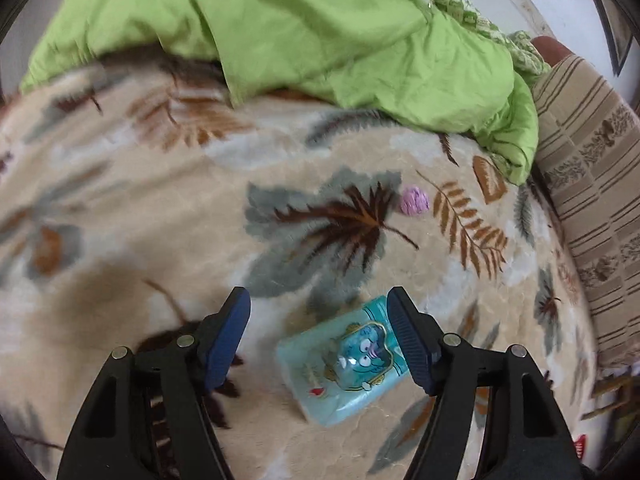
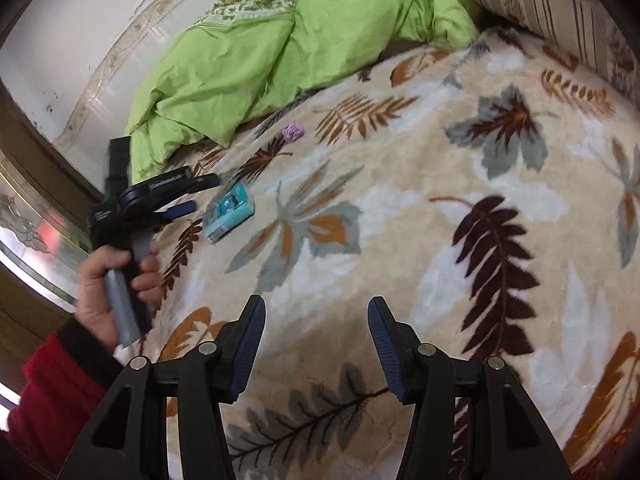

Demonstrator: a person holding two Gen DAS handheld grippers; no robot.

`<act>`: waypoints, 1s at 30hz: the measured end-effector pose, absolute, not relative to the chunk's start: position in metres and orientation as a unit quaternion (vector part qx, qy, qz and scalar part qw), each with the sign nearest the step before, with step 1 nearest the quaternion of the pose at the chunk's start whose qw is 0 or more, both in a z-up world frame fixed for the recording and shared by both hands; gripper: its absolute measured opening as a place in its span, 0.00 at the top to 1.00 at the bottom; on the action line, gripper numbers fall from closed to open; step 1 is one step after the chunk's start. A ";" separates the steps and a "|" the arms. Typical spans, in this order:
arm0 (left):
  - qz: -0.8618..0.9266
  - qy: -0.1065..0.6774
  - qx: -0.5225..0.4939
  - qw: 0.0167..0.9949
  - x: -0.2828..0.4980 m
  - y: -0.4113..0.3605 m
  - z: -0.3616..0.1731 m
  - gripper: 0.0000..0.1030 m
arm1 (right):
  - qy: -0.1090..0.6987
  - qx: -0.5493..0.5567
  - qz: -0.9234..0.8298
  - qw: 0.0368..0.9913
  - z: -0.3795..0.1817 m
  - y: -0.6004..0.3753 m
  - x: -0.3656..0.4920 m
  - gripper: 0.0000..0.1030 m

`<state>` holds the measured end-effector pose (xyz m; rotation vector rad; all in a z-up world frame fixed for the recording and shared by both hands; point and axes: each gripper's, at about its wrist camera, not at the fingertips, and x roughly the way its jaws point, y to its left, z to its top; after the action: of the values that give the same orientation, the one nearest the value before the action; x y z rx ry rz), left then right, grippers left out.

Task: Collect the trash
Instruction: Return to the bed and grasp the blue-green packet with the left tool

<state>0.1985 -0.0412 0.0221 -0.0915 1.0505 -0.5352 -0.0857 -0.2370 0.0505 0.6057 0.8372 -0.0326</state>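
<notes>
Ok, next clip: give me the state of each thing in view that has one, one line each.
left gripper: jaws open, empty, above the packet.
right gripper: jaws open, empty, over bare blanket.
blue snack packet: lying flat on the blanket, not gripped.
purple crumpled wrapper: balled up, loose on the blanket.
green duvet: bunched up at the far edge.
leaf-print blanket: spread flat.
</notes>
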 end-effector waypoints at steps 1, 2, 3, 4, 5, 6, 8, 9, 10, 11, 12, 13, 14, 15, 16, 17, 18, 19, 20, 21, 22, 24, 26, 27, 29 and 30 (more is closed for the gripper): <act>-0.257 0.502 -0.041 0.825 0.197 -0.043 0.018 0.32 | 0.404 0.287 -0.016 0.868 0.049 -0.236 -0.084 0.45; -0.268 0.507 -0.032 0.818 0.192 -0.045 0.015 0.32 | 0.405 0.288 -0.017 0.868 0.049 -0.236 -0.084 0.45; -0.278 0.503 -0.012 0.818 0.183 -0.047 0.015 0.32 | 0.402 0.291 -0.015 0.868 0.049 -0.237 -0.084 0.45; -0.285 0.500 0.004 0.818 0.178 -0.048 0.015 0.32 | 0.400 0.293 -0.012 0.869 0.050 -0.237 -0.084 0.45; -0.302 0.499 0.021 0.812 0.168 -0.050 0.017 0.32 | 0.398 0.293 -0.010 0.869 0.051 -0.237 -0.085 0.45; -0.326 0.499 0.034 0.803 0.156 -0.053 0.018 0.32 | 0.397 0.294 -0.009 0.870 0.051 -0.237 -0.086 0.45; -0.348 0.489 0.074 0.796 0.133 -0.060 0.020 0.32 | 0.393 0.303 -0.003 0.868 0.052 -0.239 -0.088 0.45; -0.353 0.485 0.091 0.795 0.127 -0.064 0.021 0.32 | 0.392 0.305 -0.003 0.868 0.052 -0.240 -0.088 0.45; -0.350 0.476 0.112 0.799 0.120 -0.067 0.022 0.32 | 0.391 0.307 -0.003 0.868 0.053 -0.240 -0.088 0.45; -0.339 0.465 0.131 0.807 0.116 -0.071 0.024 0.31 | 0.391 0.310 -0.002 0.867 0.053 -0.241 -0.088 0.45; -0.330 0.458 0.141 0.813 0.115 -0.074 0.025 0.25 | 0.391 0.311 -0.001 0.866 0.053 -0.241 -0.088 0.45; -0.320 0.455 0.148 0.817 0.117 -0.077 0.024 0.20 | 0.391 0.312 -0.001 0.866 0.053 -0.241 -0.089 0.45; -0.307 0.456 0.149 0.822 0.122 -0.081 0.023 0.19 | 0.390 0.312 -0.002 0.866 0.053 -0.241 -0.089 0.45; -0.298 0.463 0.142 0.823 0.128 -0.085 0.020 0.19 | 0.390 0.310 -0.002 0.867 0.053 -0.241 -0.089 0.45; -0.294 0.470 0.136 0.821 0.133 -0.088 0.017 0.19 | 0.389 0.310 -0.002 0.868 0.053 -0.241 -0.089 0.45; -0.284 0.477 0.130 0.821 0.137 -0.094 0.013 0.19 | 0.389 0.309 -0.003 0.868 0.053 -0.241 -0.089 0.45; -0.273 0.479 0.130 0.824 0.139 -0.097 0.009 0.20 | 0.388 0.309 -0.005 0.868 0.054 -0.241 -0.089 0.45; -0.263 0.480 0.130 0.827 0.140 -0.098 0.006 0.26 | 0.387 0.308 -0.006 0.869 0.054 -0.242 -0.090 0.45; -0.249 0.478 0.131 0.832 0.139 -0.100 0.004 0.32 | 0.387 0.308 -0.007 0.869 0.054 -0.242 -0.090 0.45; -0.228 0.472 0.135 0.841 0.137 -0.101 0.003 0.40 | 0.387 0.308 -0.008 0.869 0.054 -0.242 -0.090 0.45; -0.218 0.469 0.133 0.846 0.135 -0.100 0.004 0.52 | 0.387 0.308 -0.009 0.869 0.054 -0.242 -0.090 0.45; -0.199 0.470 0.105 0.853 0.130 -0.093 0.009 0.60 | 0.389 0.305 -0.008 0.869 0.054 -0.241 -0.089 0.45; -0.183 0.473 0.080 0.858 0.123 -0.081 0.014 0.65 | 0.390 0.301 -0.008 0.870 0.055 -0.240 -0.090 0.45; -0.171 0.469 0.070 0.864 0.116 -0.074 0.017 0.66 | 0.390 0.299 -0.009 0.871 0.055 -0.239 -0.090 0.45; -0.153 0.459 0.057 0.873 0.099 -0.063 0.026 0.66 | 0.387 0.294 -0.011 0.874 0.057 -0.238 -0.092 0.45; -0.139 0.451 0.049 0.880 0.089 -0.056 0.031 0.66 | 0.385 0.292 -0.013 0.876 0.058 -0.238 -0.092 0.45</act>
<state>0.0891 -0.0565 0.0313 0.1024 0.9406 -0.2903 -0.0924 -0.2384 0.0584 0.6088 0.8035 -0.0268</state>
